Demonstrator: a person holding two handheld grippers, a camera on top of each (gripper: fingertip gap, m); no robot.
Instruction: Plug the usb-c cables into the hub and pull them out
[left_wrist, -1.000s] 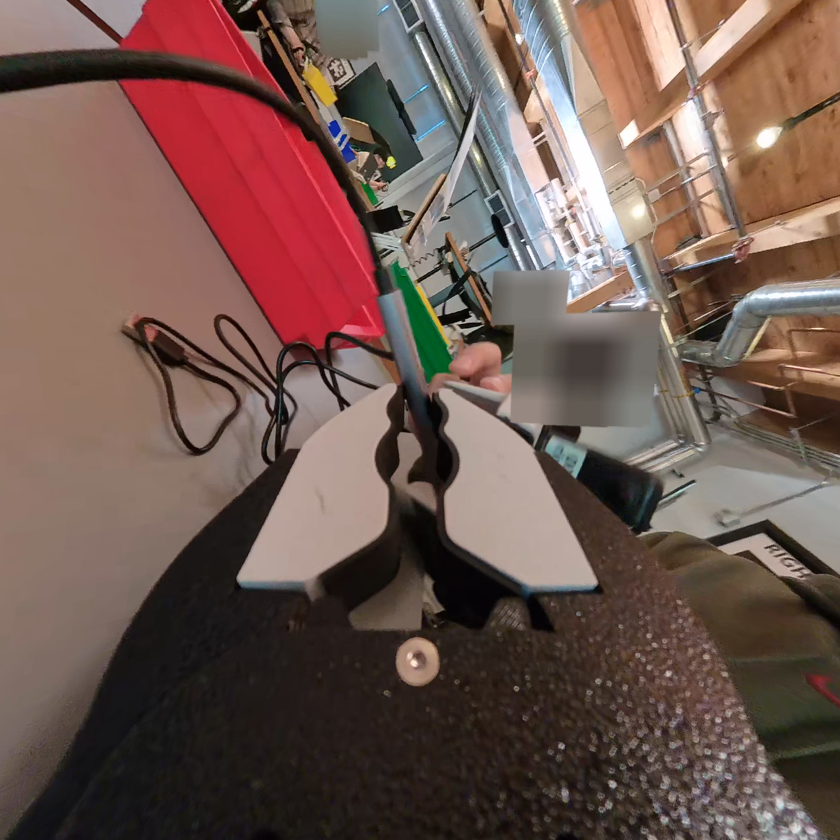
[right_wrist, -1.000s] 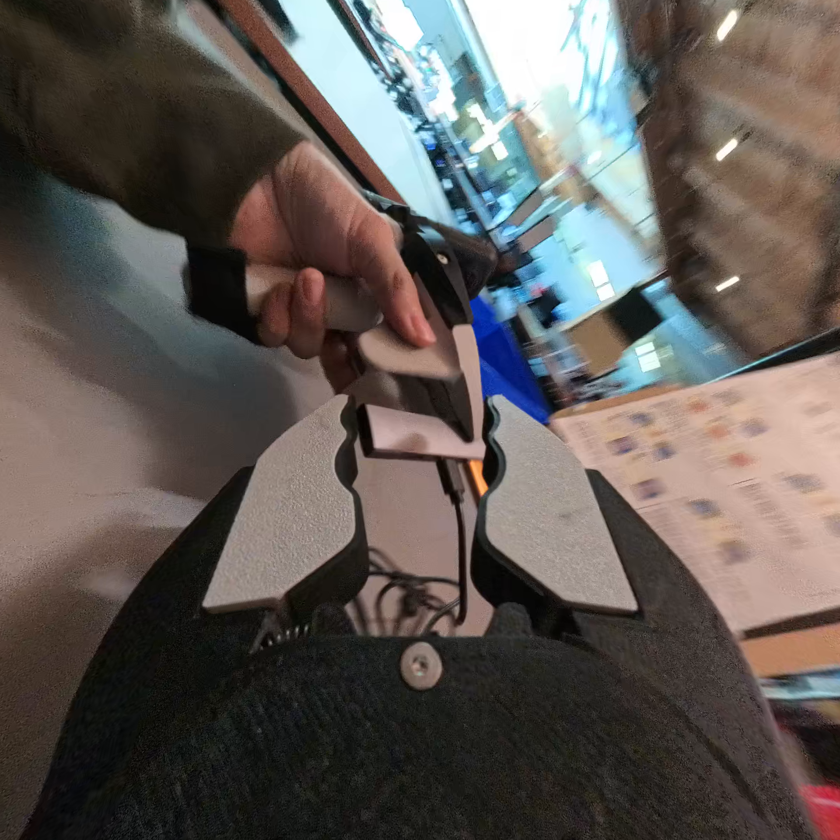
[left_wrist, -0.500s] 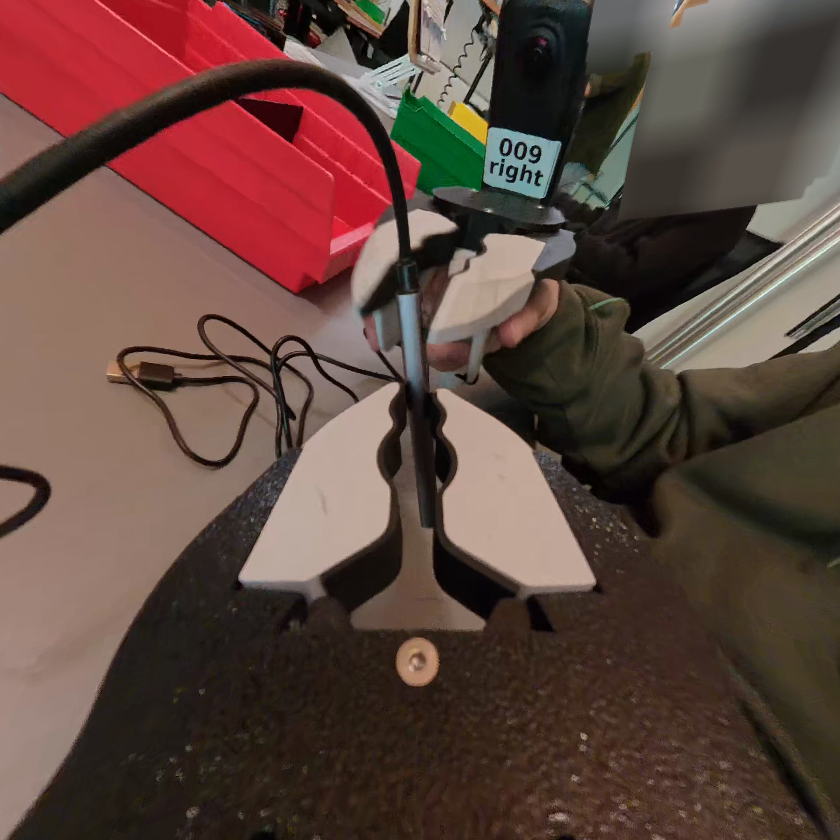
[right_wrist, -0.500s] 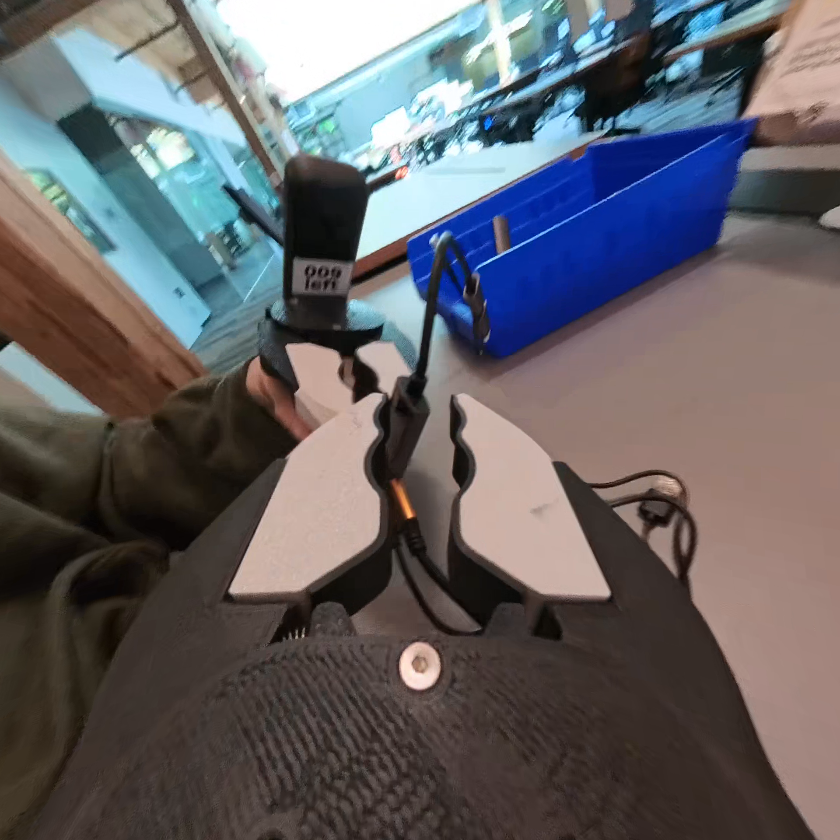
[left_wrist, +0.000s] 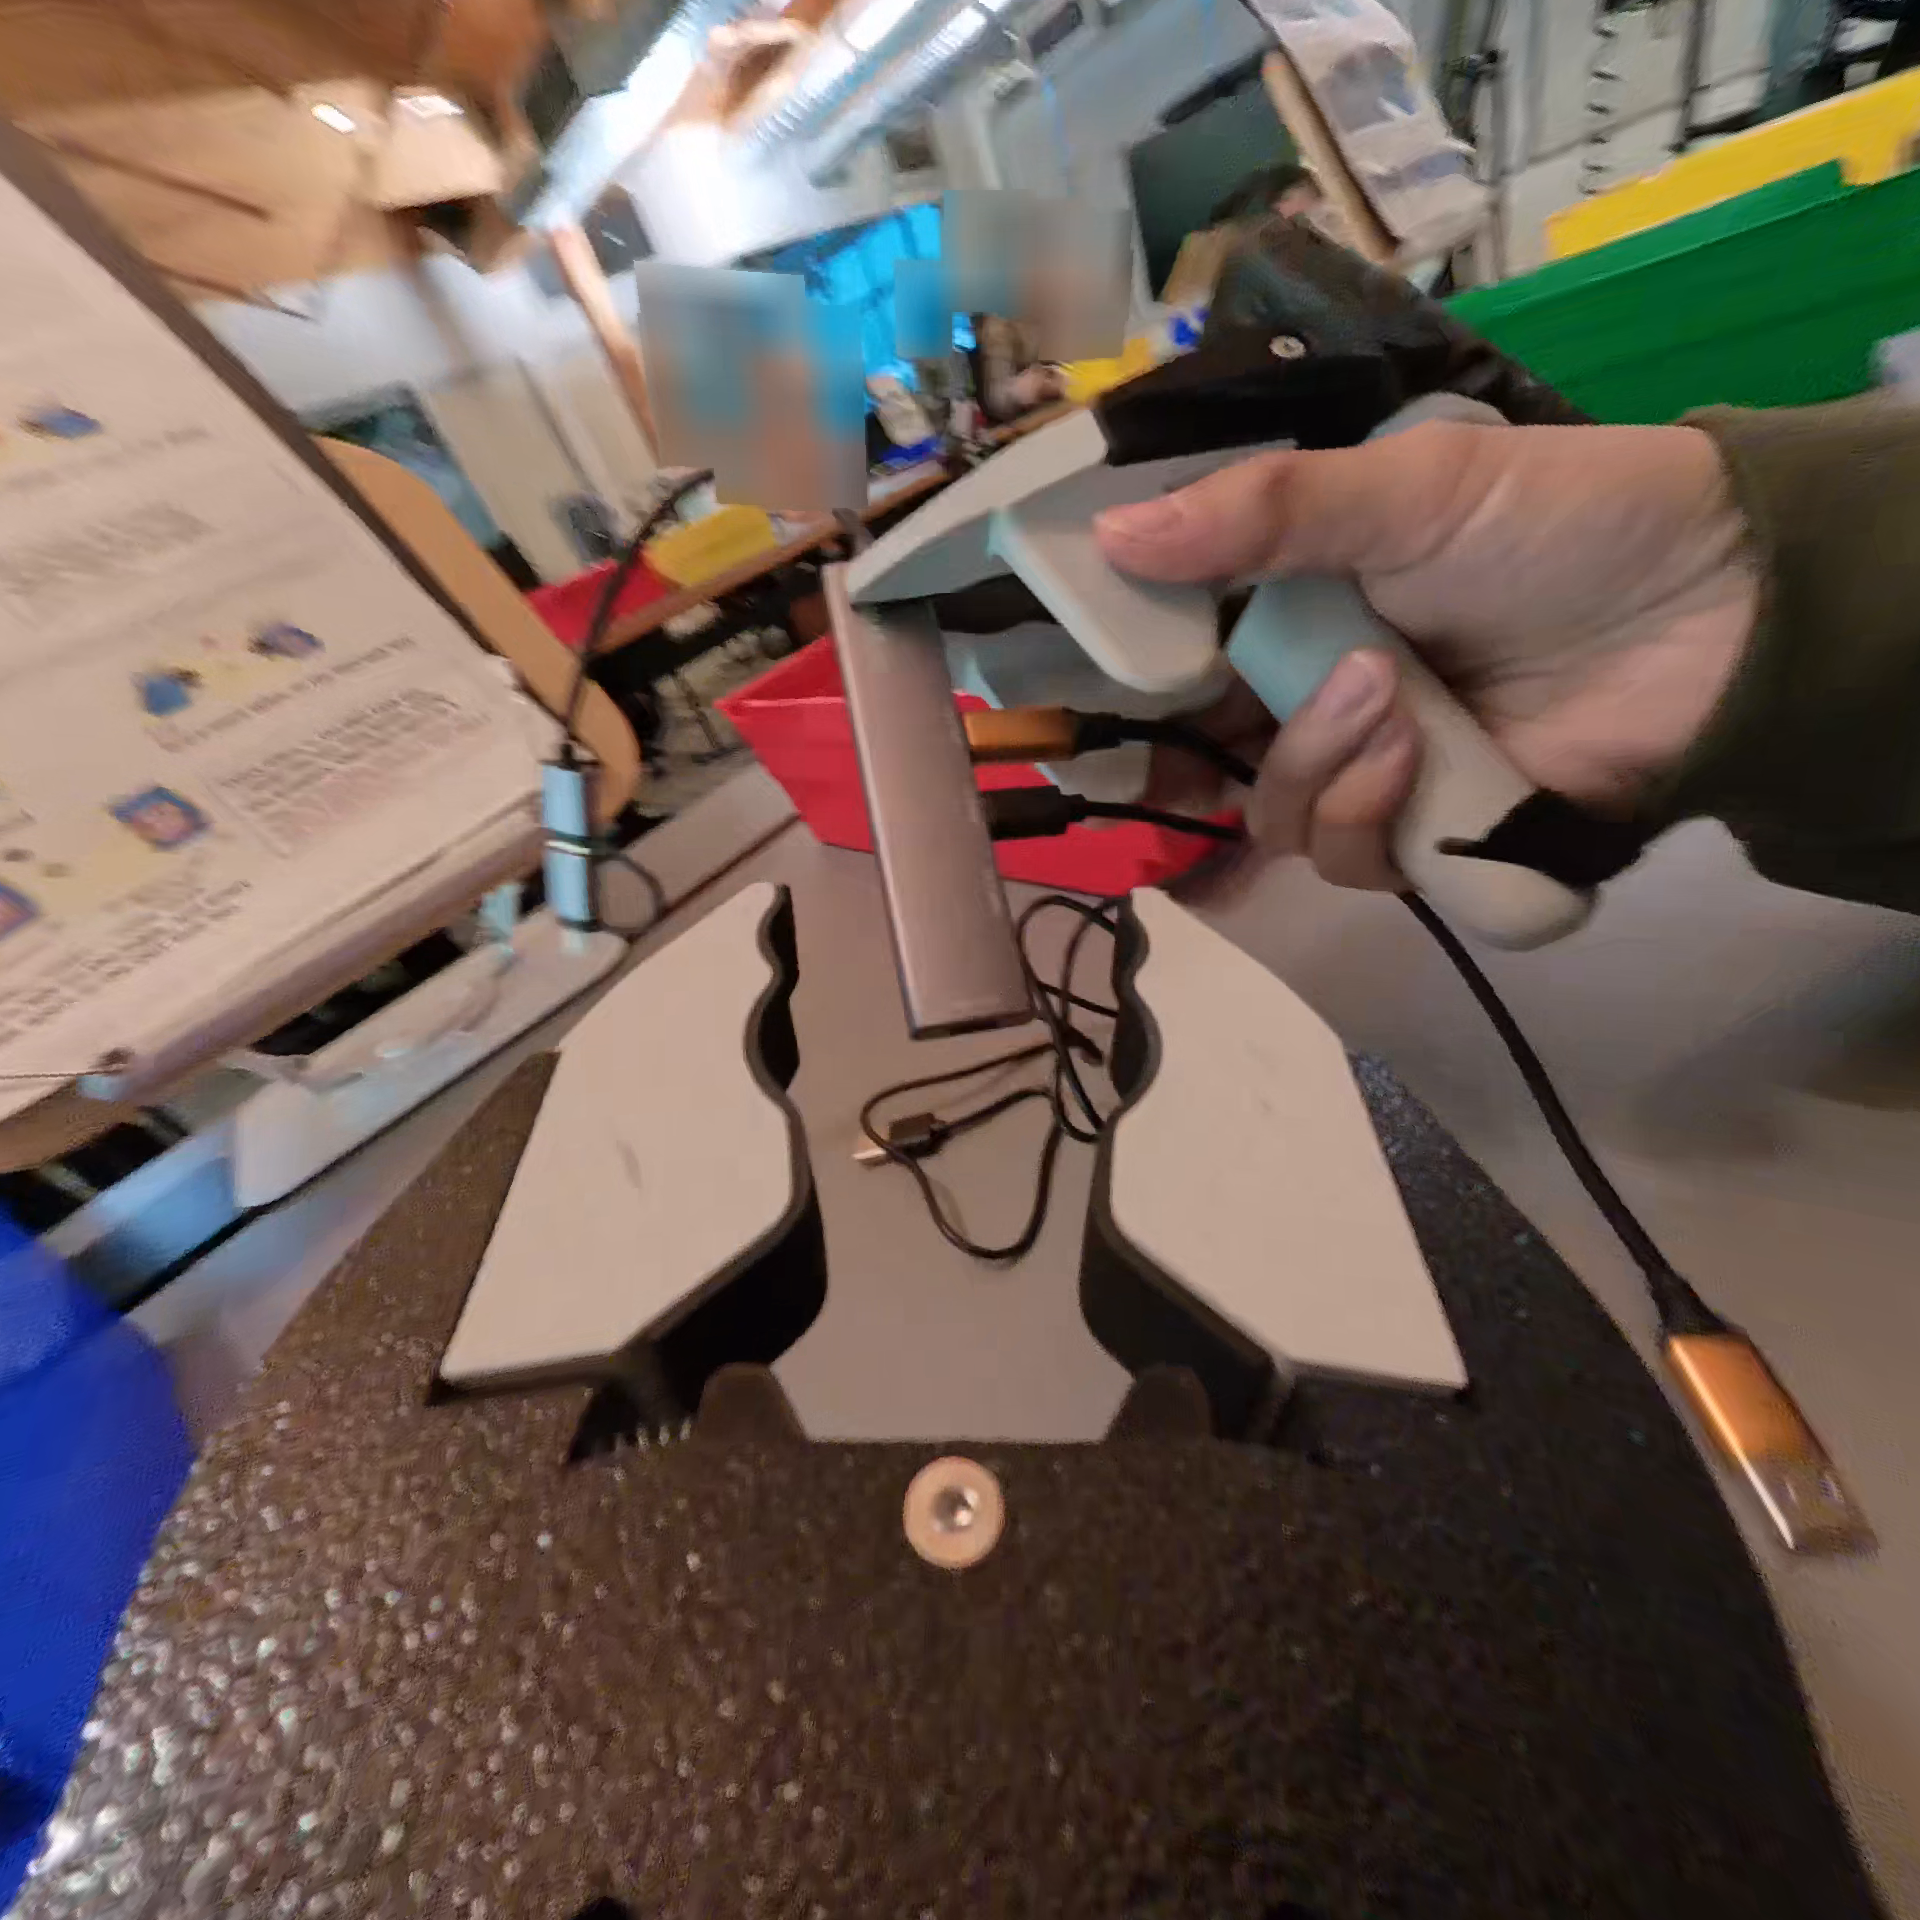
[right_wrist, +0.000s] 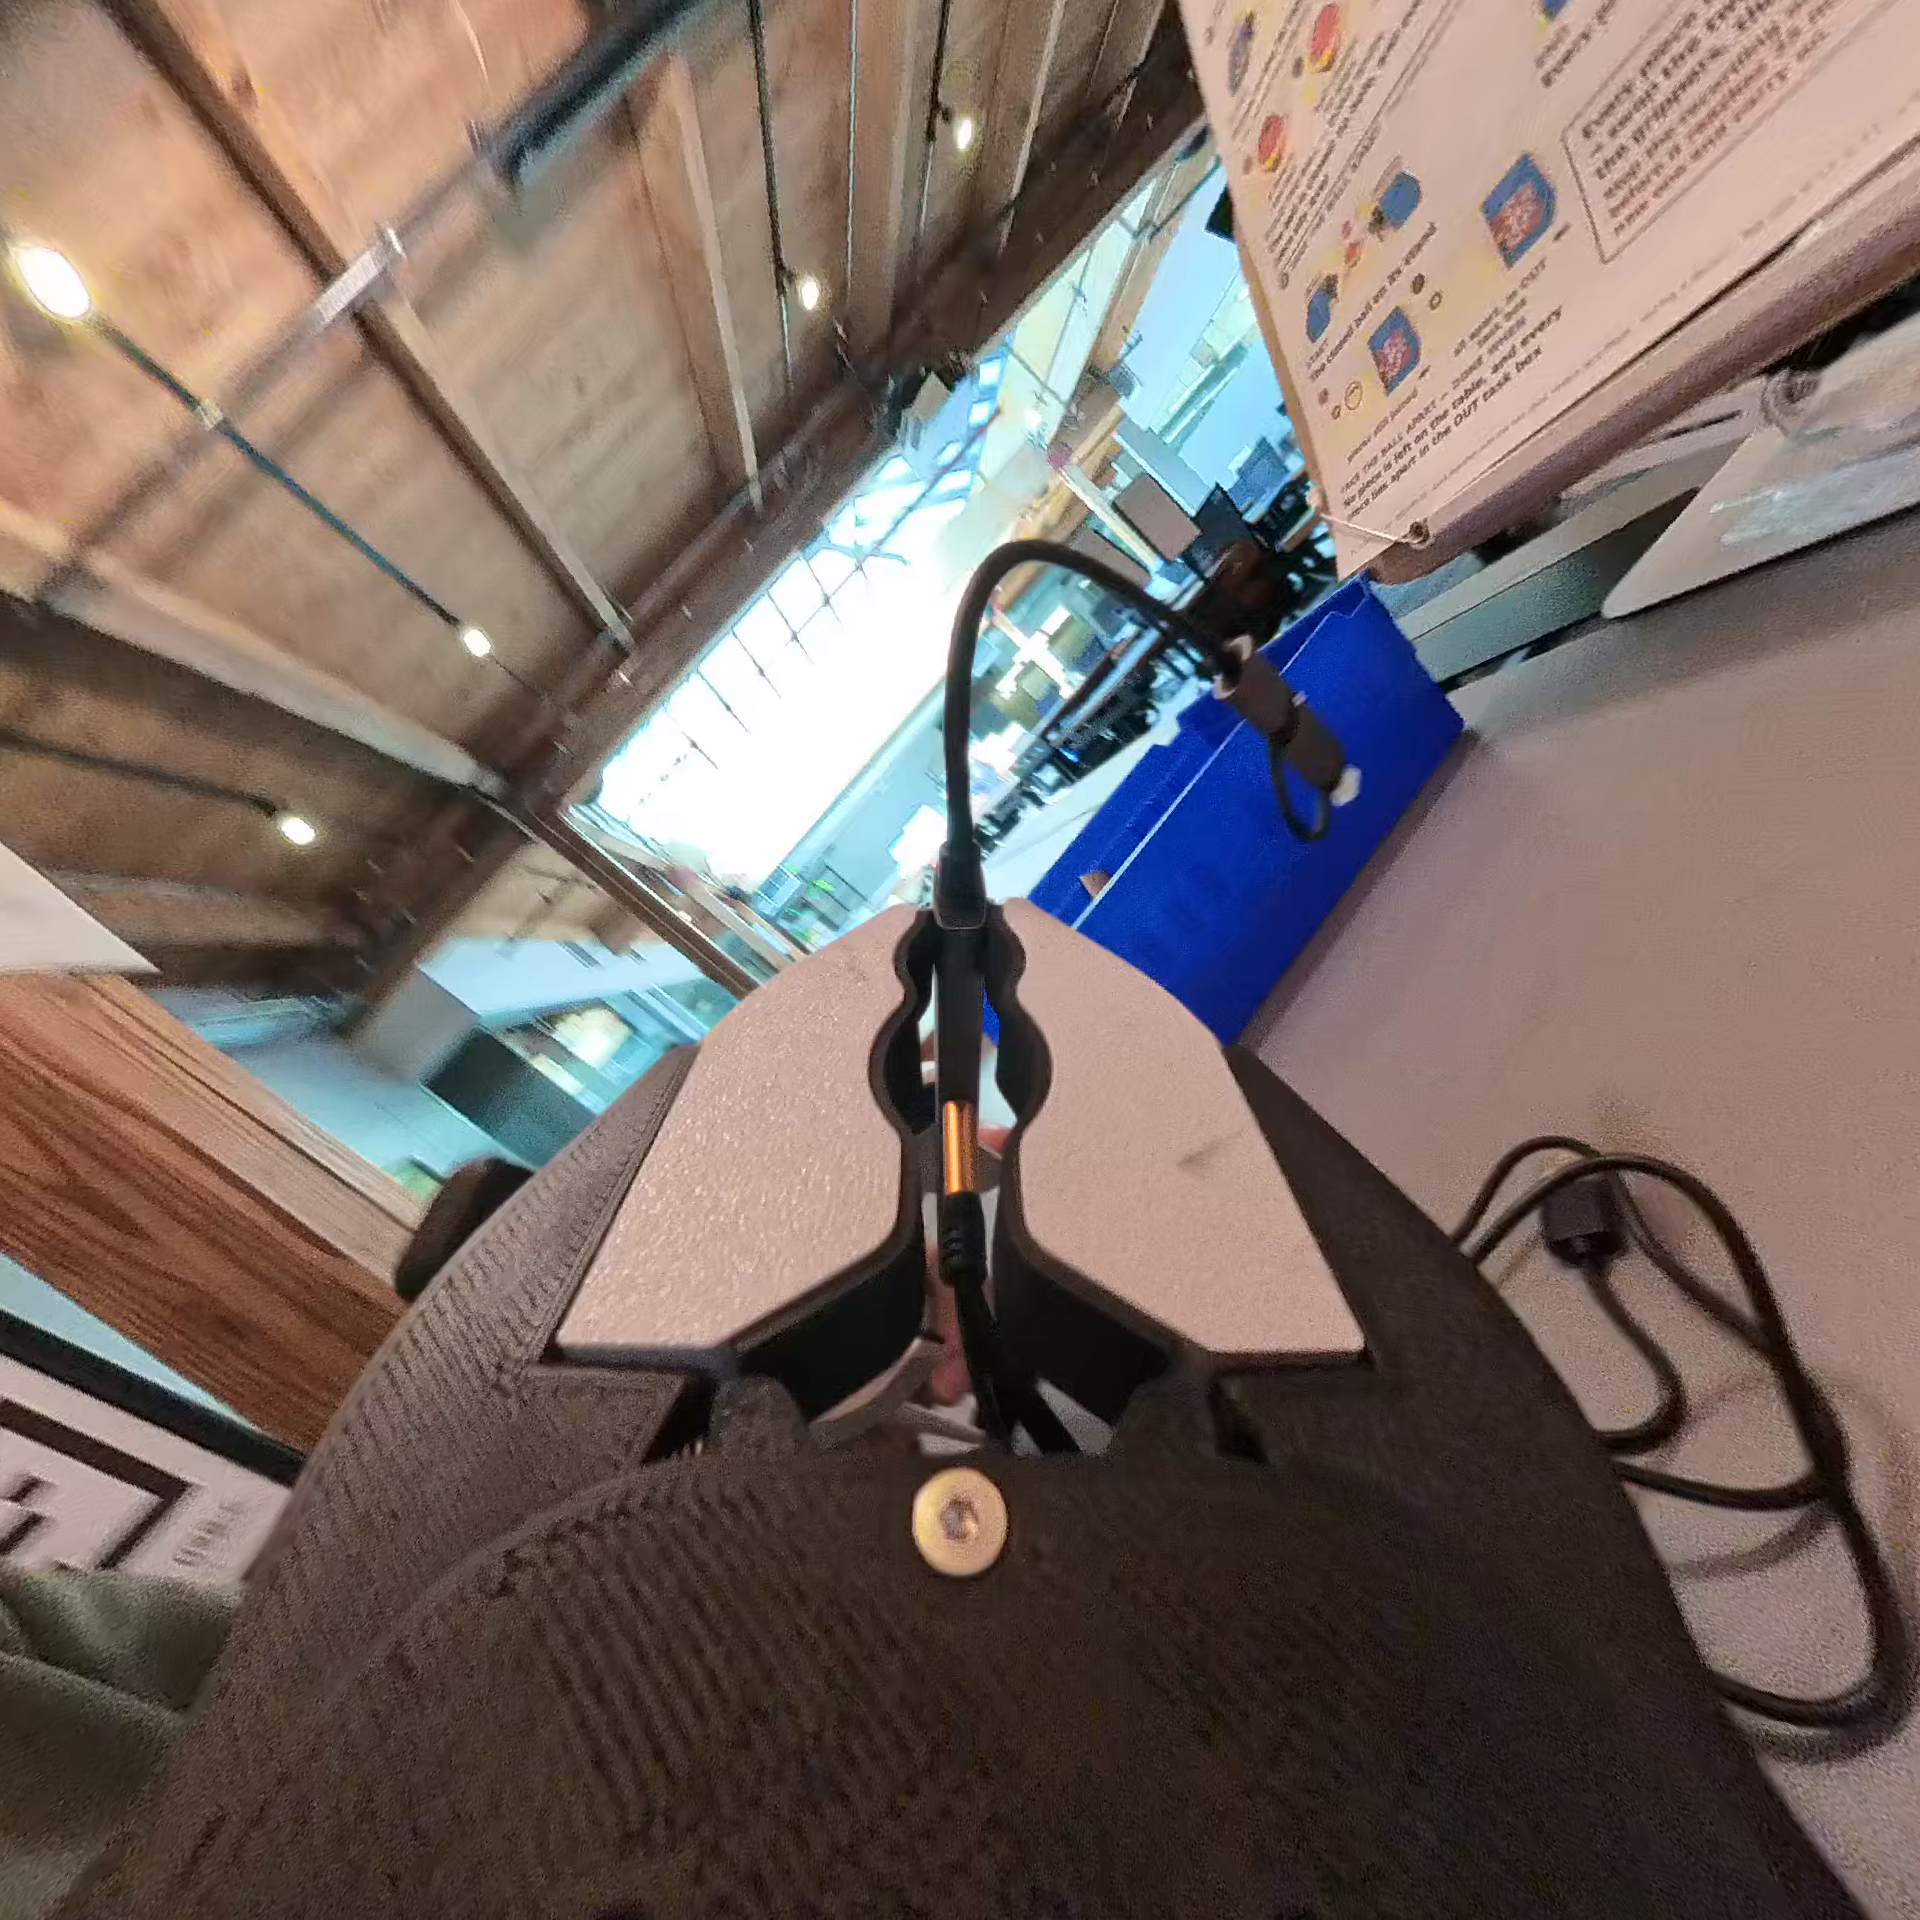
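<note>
The right gripper (right_wrist: 961, 925) clamps the slim grey metal hub (left_wrist: 930, 831) by its upper end, two cable plugs (copper-sleeved (left_wrist: 1013, 732) and black (left_wrist: 1023, 810)) seated sideways. The left gripper (left_wrist: 951, 977) gapes empty below. The hub looks light, rigid and slick; pinch plug housings, not the limp cords.
</note>
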